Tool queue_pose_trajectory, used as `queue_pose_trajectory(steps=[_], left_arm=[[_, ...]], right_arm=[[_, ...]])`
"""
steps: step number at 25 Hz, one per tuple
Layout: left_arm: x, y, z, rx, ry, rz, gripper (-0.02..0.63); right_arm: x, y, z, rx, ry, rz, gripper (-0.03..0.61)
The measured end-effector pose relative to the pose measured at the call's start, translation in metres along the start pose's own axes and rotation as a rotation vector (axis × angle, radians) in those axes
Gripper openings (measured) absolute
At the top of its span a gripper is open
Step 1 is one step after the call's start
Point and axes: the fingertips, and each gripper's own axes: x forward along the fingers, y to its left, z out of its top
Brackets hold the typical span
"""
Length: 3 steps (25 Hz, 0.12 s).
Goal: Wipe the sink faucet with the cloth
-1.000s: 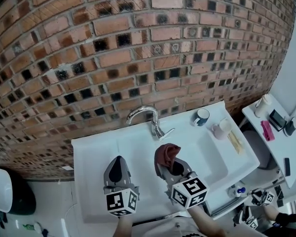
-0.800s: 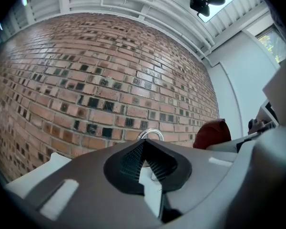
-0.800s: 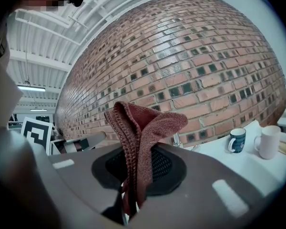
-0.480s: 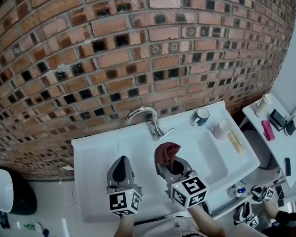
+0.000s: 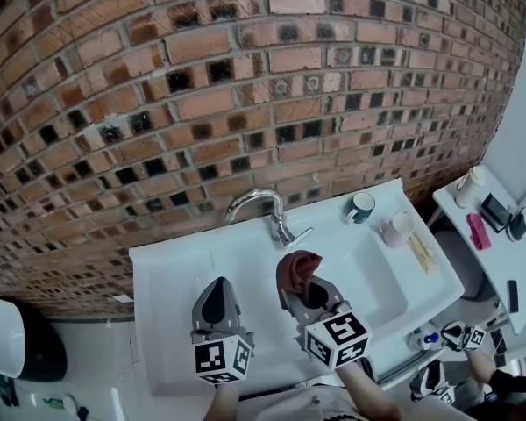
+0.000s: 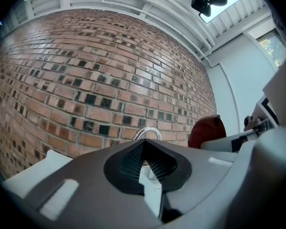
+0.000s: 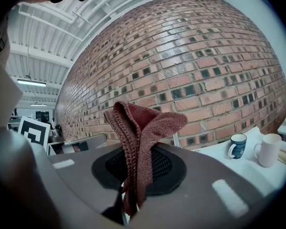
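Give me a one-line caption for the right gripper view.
Right gripper shut on the maroon cloth; brick wall, blue mug and white mug behind.

right tongs (image 5: 299, 291) grip a dark red cloth (image 5: 295, 270) near the faucet (image 5: 261, 205).

brick wall (image 5: 245, 77) behind. blue mug (image 5: 361, 207) and pale cup (image 5: 394, 229) upright, near each other, at right below wall. white shelf (image 5: 500, 266) far right: white cup (image 5: 470, 188), pink case (image 5: 478, 231), black items (image 5: 495, 212).
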Motion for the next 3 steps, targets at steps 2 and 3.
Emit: queue_pose_trajectory(steps=[2, 3], left_arm=[[-0.0002, 0.0023, 0.0009, -0.004, -0.002, 0.003, 0.005], [-0.0003, 0.0034, 0.0014, -0.006, -0.004, 0.005, 0.005]], right_arm=[[0.0011, 0.0017, -0.0003, 0.003, -0.001, 0.003, 0.046], [0.0016, 0.0025, -0.0004, 0.005, -0.003, 0.004, 0.046]])
